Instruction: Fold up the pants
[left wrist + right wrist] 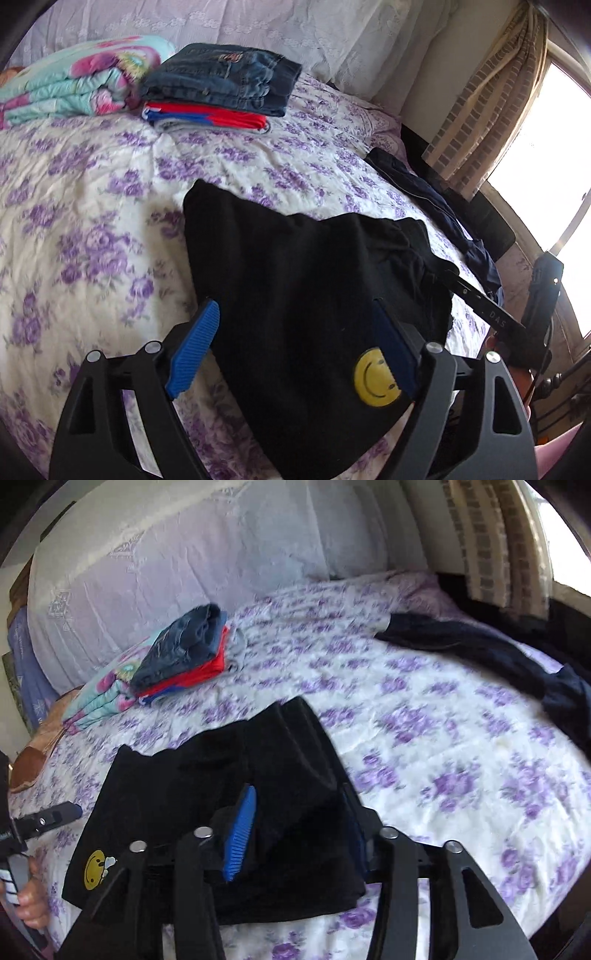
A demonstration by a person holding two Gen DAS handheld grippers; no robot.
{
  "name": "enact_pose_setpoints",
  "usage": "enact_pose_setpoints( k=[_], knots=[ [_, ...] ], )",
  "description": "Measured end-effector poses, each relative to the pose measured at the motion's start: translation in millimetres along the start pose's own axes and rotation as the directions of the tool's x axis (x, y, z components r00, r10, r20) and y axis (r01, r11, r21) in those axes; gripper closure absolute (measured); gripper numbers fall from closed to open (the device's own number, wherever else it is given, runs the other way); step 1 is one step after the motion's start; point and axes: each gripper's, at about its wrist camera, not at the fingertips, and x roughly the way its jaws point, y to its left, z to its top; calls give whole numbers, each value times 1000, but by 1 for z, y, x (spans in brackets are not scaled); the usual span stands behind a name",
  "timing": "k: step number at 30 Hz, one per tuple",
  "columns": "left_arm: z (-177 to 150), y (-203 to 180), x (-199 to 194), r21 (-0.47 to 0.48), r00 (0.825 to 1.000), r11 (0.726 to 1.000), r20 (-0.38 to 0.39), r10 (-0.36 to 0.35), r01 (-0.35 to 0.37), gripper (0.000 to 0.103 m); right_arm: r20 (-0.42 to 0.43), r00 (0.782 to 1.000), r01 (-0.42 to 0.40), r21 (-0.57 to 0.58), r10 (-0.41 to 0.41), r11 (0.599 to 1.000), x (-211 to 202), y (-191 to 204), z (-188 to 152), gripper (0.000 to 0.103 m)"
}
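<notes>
Left wrist view: the left gripper [295, 350] hangs over the near end of the black pants [314, 266], which lie folded on the floral bedspread [92, 206] with a yellow smiley patch [376, 376] at their near edge. Its jaws stand wide apart, one blue pad over the bedspread just off the cloth's left edge, the other over the cloth by the patch; nothing is pinched. The gripper tilts down toward the bed. A stack of folded jeans [225, 74] on red cloth sits well beyond, near the pillows, and a dark navy garment [424, 192] trails along the bed's right edge.

Right wrist view: the right gripper [295, 827] sits low over the pants [221, 760], also angled down. Its jaws are partly apart, with a thick fold of black cloth between them. Whether the pads press on it cannot be told, since the far pad is lost in dark cloth. At the left edge, fingers [31, 901] of the person's other hand hold the left gripper's handle.

To do the next fold well, I judge both grippers should take matching corners of one edge, catch all layers, lift together and lay the cloth squarely over itself.
</notes>
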Motion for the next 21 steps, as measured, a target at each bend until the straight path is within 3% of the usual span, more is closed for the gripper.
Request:
enact_pose_setpoints(
  k=[4,9,13,16,17,19,21],
  knots=[
    [-10,13,13,-47,1000,999,-29,-2,1,22,16,1000,22,-45,-22,999,2,5,6,90],
    [-13,14,17,-36,1000,999,-18,9,-10,22,67,998,6,-5,-6,1000,-29,-3,3,93],
    [-14,15,17,-37,1000,999,-4,-3,3,21,-2,999,49,37,-49,998,-9,-18,-19,90],
    [-15,17,12,-50,1000,999,13,-11,12,21,-3,997,73,39,-73,997,-5,-21,-26,86],
    [-15,18,10,-55,1000,998,12,-11,11,21,3,997,80,36,-80,996,-8,-20,-24,81],
    [-19,18,5,-53,1000,999,4,-8,8,21,0,993,120,44,-120,992,-21,-21,-20,61],
    [-27,13,0,-18,1000,1000,7,10,-10,19,26,993,113,58,-114,992,-37,-20,-13,61]
  ],
)
